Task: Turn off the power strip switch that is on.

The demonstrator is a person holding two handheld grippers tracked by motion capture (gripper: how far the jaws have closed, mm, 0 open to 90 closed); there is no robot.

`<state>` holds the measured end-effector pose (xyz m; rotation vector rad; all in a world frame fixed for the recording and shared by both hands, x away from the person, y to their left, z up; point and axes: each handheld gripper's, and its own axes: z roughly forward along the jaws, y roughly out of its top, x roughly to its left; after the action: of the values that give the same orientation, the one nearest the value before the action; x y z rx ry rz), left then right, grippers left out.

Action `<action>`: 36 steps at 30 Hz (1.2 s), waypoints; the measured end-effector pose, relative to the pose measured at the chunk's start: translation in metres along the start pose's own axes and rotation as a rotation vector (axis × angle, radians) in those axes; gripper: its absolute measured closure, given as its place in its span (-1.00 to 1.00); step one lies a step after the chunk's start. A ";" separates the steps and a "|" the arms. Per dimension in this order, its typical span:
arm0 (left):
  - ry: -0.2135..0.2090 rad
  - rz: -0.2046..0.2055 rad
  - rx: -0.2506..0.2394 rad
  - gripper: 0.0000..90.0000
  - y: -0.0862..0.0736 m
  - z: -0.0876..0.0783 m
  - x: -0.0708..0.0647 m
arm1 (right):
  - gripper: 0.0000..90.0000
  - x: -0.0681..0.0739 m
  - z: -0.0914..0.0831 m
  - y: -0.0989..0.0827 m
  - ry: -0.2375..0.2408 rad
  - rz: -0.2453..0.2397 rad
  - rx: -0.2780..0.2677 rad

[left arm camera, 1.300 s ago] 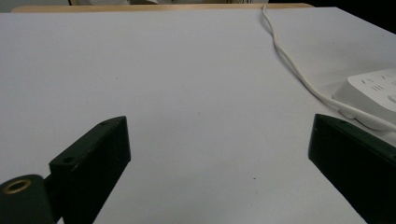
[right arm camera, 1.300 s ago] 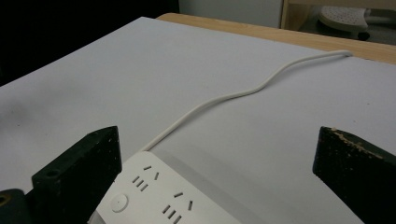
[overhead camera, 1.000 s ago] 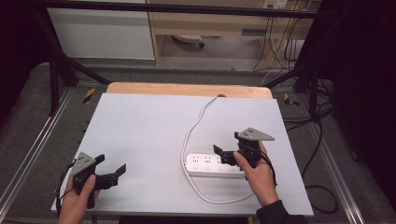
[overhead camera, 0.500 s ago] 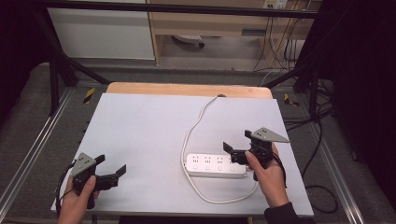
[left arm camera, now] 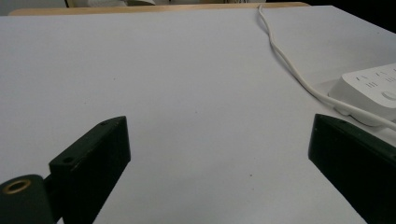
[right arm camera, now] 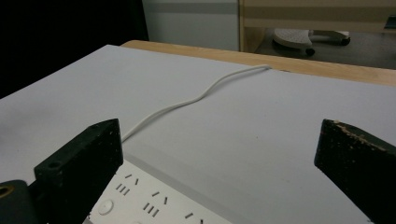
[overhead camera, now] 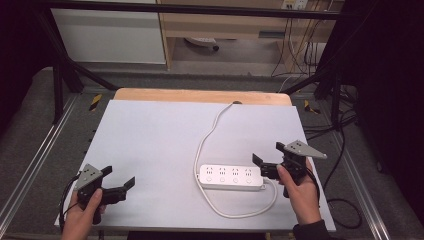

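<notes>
Right gripper (overhead camera: pixel 264 165) jaws wide over power strip (overhead camera: pixel 231 176), left gripper (overhead camera: pixel 120 180) jaws wide, cord loop (overhead camera: pixel 235 214) in high view

Looking down and forward from above the near table (overhead camera: pixel 150 135) edge, plus two low, close gripper views sharing the white power strip (overhead camera: pixel 231 176) and cord (overhead camera: pixel 210 132).

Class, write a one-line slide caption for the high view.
Right tongs open at the white power strip's end; left tongs open over the bare white table.
</notes>
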<state>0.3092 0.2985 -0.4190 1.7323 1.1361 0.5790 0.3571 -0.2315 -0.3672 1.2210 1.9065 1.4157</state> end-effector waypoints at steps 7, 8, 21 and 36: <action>0.001 -0.003 0.000 -0.87 0.000 0.000 0.000 | -0.96 -0.011 -0.014 -0.007 -0.030 0.018 -0.009; 0.001 -0.002 0.000 -0.87 0.000 0.000 0.000 | -0.96 -0.014 -0.016 -0.009 -0.036 0.023 -0.013; 0.001 -0.002 -0.002 -0.87 0.000 -0.002 0.001 | -0.93 -0.039 -0.035 -0.037 -0.094 0.048 0.015; 0.004 -0.003 0.000 -0.87 0.000 -0.001 0.001 | -0.89 -0.067 -0.032 -0.073 -0.137 0.075 0.103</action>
<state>0.3085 0.3002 -0.4188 1.7296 1.1414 0.5804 0.3379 -0.3100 -0.4318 1.4143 1.8771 1.2492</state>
